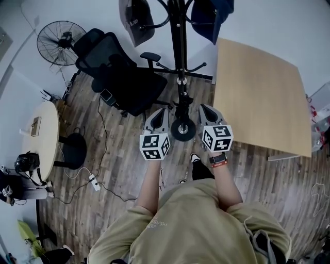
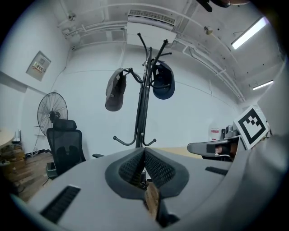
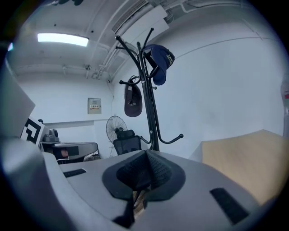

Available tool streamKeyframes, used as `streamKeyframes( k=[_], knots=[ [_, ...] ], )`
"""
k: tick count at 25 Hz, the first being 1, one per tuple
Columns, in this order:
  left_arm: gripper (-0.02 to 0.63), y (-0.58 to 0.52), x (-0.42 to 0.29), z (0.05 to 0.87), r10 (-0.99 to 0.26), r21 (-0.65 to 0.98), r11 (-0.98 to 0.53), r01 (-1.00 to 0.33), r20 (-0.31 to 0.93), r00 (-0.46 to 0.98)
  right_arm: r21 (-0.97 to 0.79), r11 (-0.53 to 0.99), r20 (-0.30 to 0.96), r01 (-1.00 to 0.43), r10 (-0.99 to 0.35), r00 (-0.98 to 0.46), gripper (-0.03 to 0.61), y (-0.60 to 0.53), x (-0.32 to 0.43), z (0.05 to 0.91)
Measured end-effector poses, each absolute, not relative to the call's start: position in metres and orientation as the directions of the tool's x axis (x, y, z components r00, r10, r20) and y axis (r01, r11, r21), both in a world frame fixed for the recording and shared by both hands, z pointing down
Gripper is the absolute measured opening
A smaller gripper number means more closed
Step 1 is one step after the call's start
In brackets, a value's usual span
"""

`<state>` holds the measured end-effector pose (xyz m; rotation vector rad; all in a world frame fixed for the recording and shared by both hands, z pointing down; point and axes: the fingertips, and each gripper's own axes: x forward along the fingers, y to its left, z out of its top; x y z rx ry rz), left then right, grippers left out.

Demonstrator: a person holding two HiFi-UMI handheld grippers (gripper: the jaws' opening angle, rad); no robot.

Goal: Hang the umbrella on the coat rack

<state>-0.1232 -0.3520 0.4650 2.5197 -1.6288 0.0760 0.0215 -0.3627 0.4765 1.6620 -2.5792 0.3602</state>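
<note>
No umbrella shows in any view. The black coat rack point(image 1: 179, 56) stands straight ahead of me, its round base point(image 1: 183, 129) on the wooden floor between my two grippers. A grey cap point(image 1: 135, 20) and a dark blue cap point(image 1: 210, 15) hang from its upper hooks. Its lower hooks point(image 2: 135, 140) are bare. My left gripper point(image 1: 161, 111) is just left of the base and my right gripper point(image 1: 204, 108) just right of it. Both are shut, their jaws meeting at the tips with nothing held. From the left gripper point(image 2: 144, 151) and the right gripper point(image 3: 146, 153) the rack point(image 3: 149, 103) rises ahead.
A black office chair point(image 1: 121, 72) stands left of the rack, with a floor fan point(image 1: 61, 42) behind it. A light wooden table point(image 1: 258, 98) fills the right. A round table point(image 1: 44, 139) and floor cables point(image 1: 95, 180) lie at the left.
</note>
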Motion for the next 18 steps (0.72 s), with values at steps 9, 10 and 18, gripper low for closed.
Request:
streamKeyframes(
  k=[9, 10, 18],
  knots=[
    [0.025, -0.283, -0.138, 0.462, -0.908, 0.080, -0.403, -0.912, 0.086, 0.409, -0.128, 0.354, 0.130, -0.927, -0.920, -0.369, 0.015, -0.290, 0.019, 0.474],
    [0.025, -0.279, -0.139, 0.465, -0.909, 0.083, -0.401, -0.912, 0.089, 0.408, -0.131, 0.352, 0.129, -0.927, -0.921, -0.368, 0.015, -0.284, 0.019, 0.476],
    [0.025, -0.247, -0.151, 0.483, -0.908, 0.115, -0.393, -0.913, 0.106, 0.404, -0.146, 0.349, 0.157, -0.926, -0.916, -0.370, 0.015, -0.251, 0.009, 0.496]
  ],
)
